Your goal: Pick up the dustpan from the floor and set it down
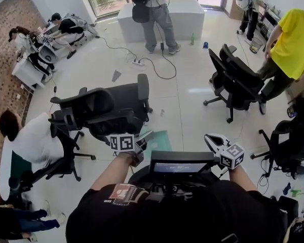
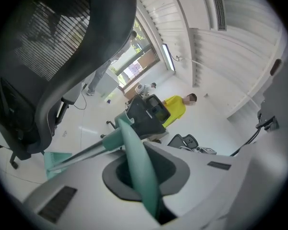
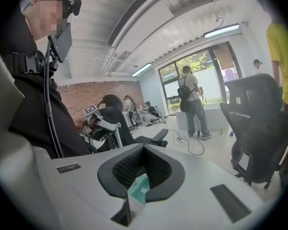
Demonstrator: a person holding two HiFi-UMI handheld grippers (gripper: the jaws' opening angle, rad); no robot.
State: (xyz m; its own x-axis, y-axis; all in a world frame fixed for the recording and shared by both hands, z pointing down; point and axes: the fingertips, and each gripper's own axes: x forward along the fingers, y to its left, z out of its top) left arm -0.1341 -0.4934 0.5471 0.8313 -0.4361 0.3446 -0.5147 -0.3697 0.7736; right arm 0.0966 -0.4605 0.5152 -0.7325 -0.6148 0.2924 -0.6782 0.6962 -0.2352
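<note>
The teal dustpan hangs off the floor in front of me, its pan low at the left of the left gripper view. A grey rod joins the pan to the teal handle. My left gripper is shut on that handle, which runs up between its jaws. My right gripper is raised beside it at the right, apart from the dustpan, jaws together. A small teal piece shows in their slit; what it is I cannot tell. The right gripper view also catches the left gripper.
A black office chair stands just beyond the dustpan. Other chairs are at the right. A person sits at the left. One in yellow and one standing are farther off. A power strip with cable lies on the floor.
</note>
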